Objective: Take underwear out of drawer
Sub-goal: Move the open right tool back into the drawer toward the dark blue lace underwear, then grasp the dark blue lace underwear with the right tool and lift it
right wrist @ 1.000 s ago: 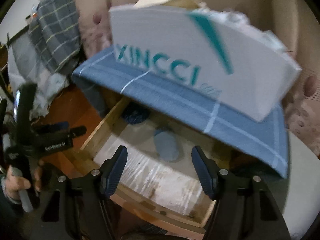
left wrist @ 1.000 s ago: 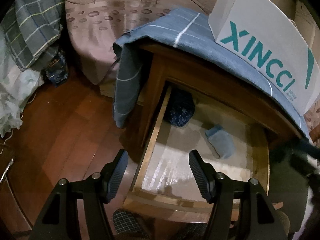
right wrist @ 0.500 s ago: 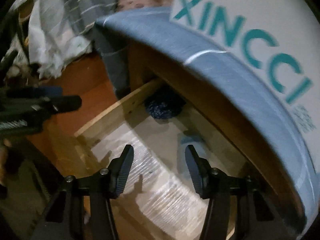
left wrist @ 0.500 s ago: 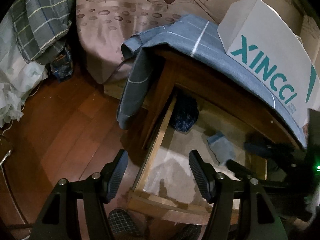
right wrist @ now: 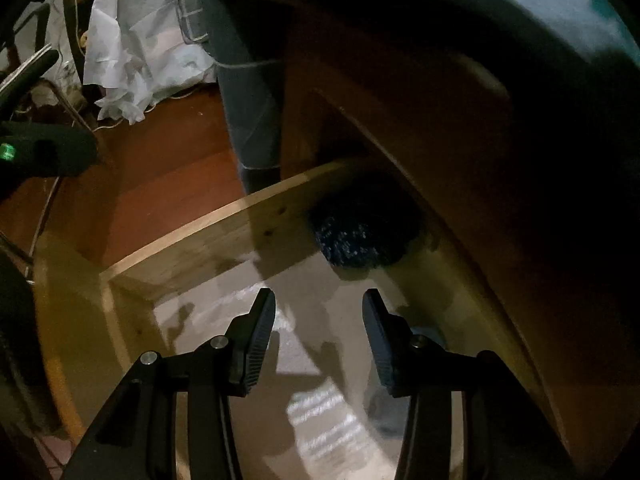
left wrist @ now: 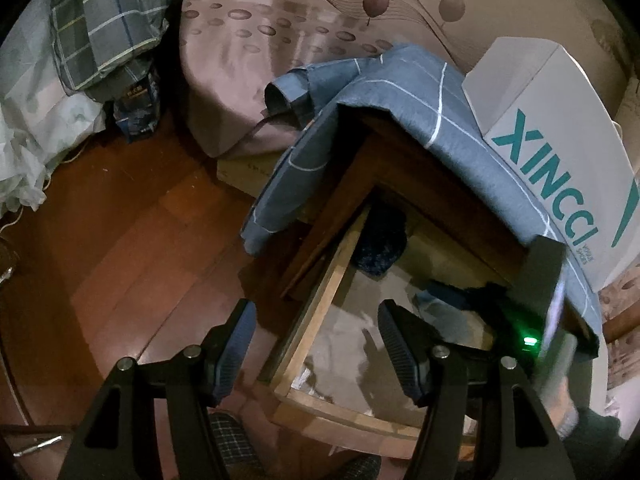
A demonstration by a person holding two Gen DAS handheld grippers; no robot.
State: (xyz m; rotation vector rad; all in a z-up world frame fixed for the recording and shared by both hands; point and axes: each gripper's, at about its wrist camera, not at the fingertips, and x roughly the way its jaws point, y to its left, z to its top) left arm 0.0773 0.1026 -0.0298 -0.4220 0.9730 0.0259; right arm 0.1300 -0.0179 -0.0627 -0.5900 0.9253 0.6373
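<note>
Left wrist view. The left gripper (left wrist: pixel 316 322) hangs over the front left corner of the open drawer (left wrist: pixel 320 300), its jaws spread with nothing between them; one finger stands over the wooden floor (left wrist: pixel 132 248), the other over the drawer's pale lining. The drawer belongs to a wooden nightstand (left wrist: pixel 404 184), whose top carries a blue checked cloth (left wrist: pixel 384 76) that droops over its left edge, and on the cloth a white box (left wrist: pixel 560 148) printed XINCCI. In the drawer's back left corner lies a dark speckled bundle of underwear (left wrist: pixel 380 246). Nearer the right side lies a light blue cloth item (left wrist: pixel 434 306), partly covered by the right gripper's dark body, which reaches into the drawer from the right and shows a green light. A patterned bedsheet (left wrist: pixel 280 40) fills the background.

Right wrist view. The right gripper (right wrist: pixel 319 300) is inside the drawer (right wrist: pixel 208 236), low over its lining; its jaws have just been closing, yet they stand apart with nothing between them. The dark speckled underwear (right wrist: pixel 356 240) lies just beyond the fingertips, against the left wall in the back corner, under the nightstand's shadowed top. The light blue item is barely visible behind the right finger. The blue cloth (right wrist: pixel 252 112) hangs down beyond the drawer's left wall.
</note>
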